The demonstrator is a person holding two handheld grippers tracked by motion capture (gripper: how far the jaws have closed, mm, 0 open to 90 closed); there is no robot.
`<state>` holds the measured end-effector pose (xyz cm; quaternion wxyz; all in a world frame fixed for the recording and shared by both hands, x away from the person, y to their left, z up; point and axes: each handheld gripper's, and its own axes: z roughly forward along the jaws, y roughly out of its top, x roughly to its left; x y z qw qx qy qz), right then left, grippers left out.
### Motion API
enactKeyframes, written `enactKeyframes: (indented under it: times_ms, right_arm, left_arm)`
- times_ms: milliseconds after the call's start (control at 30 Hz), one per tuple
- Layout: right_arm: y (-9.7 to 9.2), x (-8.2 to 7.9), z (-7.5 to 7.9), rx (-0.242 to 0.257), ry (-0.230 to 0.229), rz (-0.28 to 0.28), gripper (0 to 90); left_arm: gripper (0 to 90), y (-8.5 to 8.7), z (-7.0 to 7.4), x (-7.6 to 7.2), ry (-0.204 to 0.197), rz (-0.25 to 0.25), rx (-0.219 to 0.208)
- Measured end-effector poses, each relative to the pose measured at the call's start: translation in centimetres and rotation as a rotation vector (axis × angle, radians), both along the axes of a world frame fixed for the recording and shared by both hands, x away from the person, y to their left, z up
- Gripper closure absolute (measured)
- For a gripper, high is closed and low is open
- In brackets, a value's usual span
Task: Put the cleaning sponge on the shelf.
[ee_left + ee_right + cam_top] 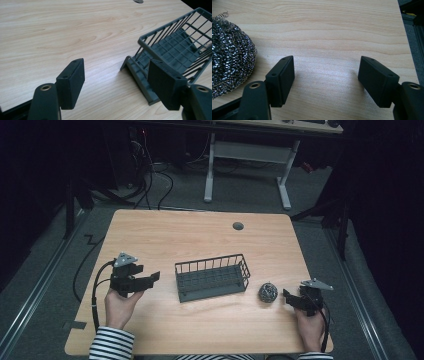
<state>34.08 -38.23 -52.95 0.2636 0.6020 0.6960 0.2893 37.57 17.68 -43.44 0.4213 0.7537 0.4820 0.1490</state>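
A dark grey wire basket (pixel 212 278) stands in the middle of the wooden table (pixel 200 232). A steel wool scrubber (pixel 268 292) lies just right of it. My left gripper (pixel 150 279) hovers left of the basket, open, with nothing between its jaws. In the left gripper view the basket (pixel 175 47) lies ahead to the right, its near corner by the right jaw. My right gripper (pixel 290 297) sits just right of the scrubber, open and empty. In the right gripper view the scrubber (pixel 229 50) lies left of the left jaw, outside the gap.
A small grey cable grommet (pixel 238 226) is set into the table near its far edge. Beyond the table stands a white desk frame (pixel 247 165) with cables on the floor. The table's right edge (pixel 405 37) runs close to my right gripper.
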Motion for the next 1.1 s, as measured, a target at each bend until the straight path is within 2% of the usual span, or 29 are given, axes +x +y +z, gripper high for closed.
enactKeyframes:
  times_ms: [100, 267, 467, 600, 867, 1100]
  right_arm:
    - [0.0, 0.0, 0.0, 0.000, 0.000, 0.000, 29.7]
    - [0.0, 0.0, 0.0, 0.000, 0.000, -0.001, 29.8]
    - [0.0, 0.0, 0.0, 0.000, 0.000, -0.001, 29.8]
    - [0.0, 0.0, 0.0, 0.000, 0.000, 0.000, 29.7]
    - [0.0, 0.0, 0.0, 0.000, 0.000, -0.001, 29.7]
    - [0.0, 0.0, 0.0, 0.000, 0.000, -0.001, 29.8]
  left_arm:
    - [30.9, 0.5, -0.3, -0.3, -0.002, 0.019, 0.009]
    - [30.9, 1.3, -0.8, -0.7, 0.003, 0.041, -0.001]
    - [30.8, 1.9, -2.0, -1.5, 0.010, 0.071, 0.033]
    - [30.7, 2.2, -2.5, -1.8, 0.018, 0.080, 0.038]
    - [30.5, 2.8, -3.8, -2.2, 0.043, 0.097, 0.014]
    - [30.3, 2.8, -4.8, -2.5, 0.061, 0.094, 0.010]
